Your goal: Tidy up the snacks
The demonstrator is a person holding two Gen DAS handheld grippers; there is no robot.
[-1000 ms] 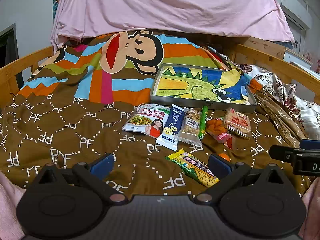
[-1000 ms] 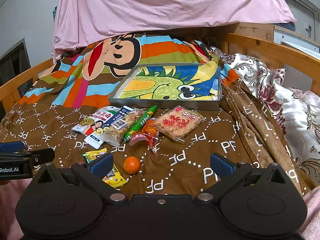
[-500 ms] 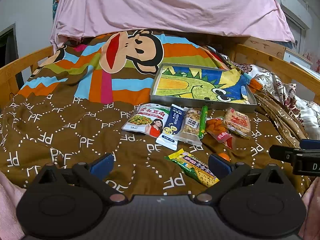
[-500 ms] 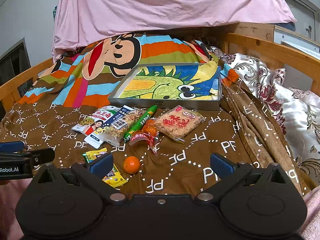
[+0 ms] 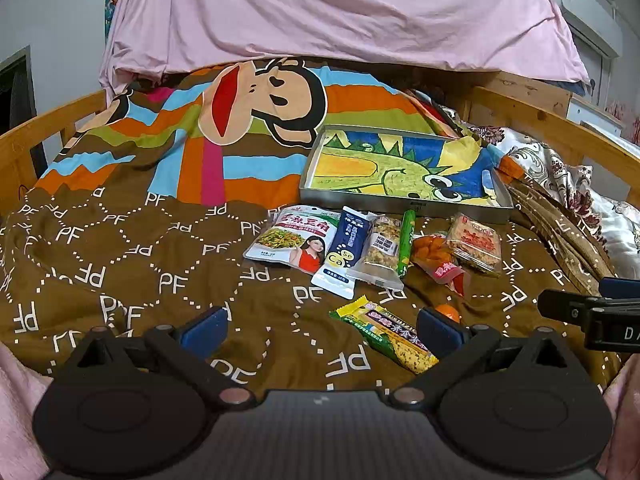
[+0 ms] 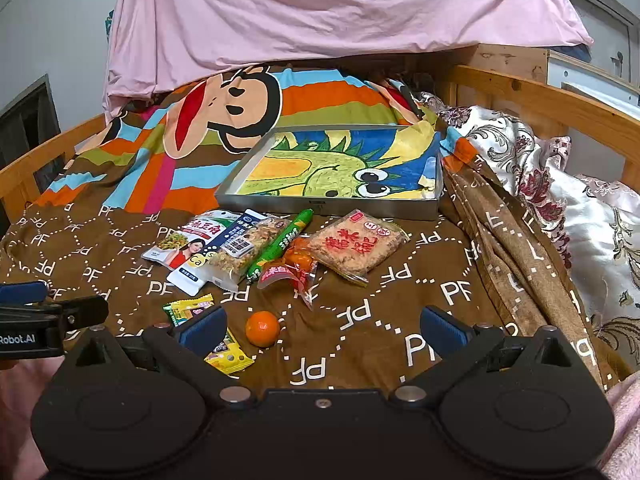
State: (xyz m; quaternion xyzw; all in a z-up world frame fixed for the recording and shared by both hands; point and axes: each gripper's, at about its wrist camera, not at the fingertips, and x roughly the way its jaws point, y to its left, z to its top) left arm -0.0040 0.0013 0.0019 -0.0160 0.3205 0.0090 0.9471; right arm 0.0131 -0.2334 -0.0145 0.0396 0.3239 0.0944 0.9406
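Observation:
Several snack packets lie in a row on the brown blanket before a metal tray (image 5: 404, 206) (image 6: 328, 212) lined with a dinosaur cloth: a white pouch (image 5: 294, 238) (image 6: 180, 242), a blue-white stick (image 5: 342, 254), a clear bar (image 6: 248, 252), a green sausage (image 5: 406, 242) (image 6: 280, 246), an orange-red pack (image 6: 292, 266) and a rice cracker pack (image 5: 474, 244) (image 6: 354, 246). A yellow-green bar (image 5: 384, 334) (image 6: 192, 310) and a small orange (image 6: 262, 328) lie nearer. My left gripper (image 5: 320, 326) and right gripper (image 6: 322, 326) are open and empty above the near blanket.
Wooden bed rails (image 5: 44, 136) (image 6: 560, 100) run along both sides. A pink sheet (image 6: 320, 12) hangs at the back. Floral pillows (image 6: 580, 200) lie on the right. The other gripper shows at each view's edge, the right one (image 5: 592, 312) and the left one (image 6: 40, 320).

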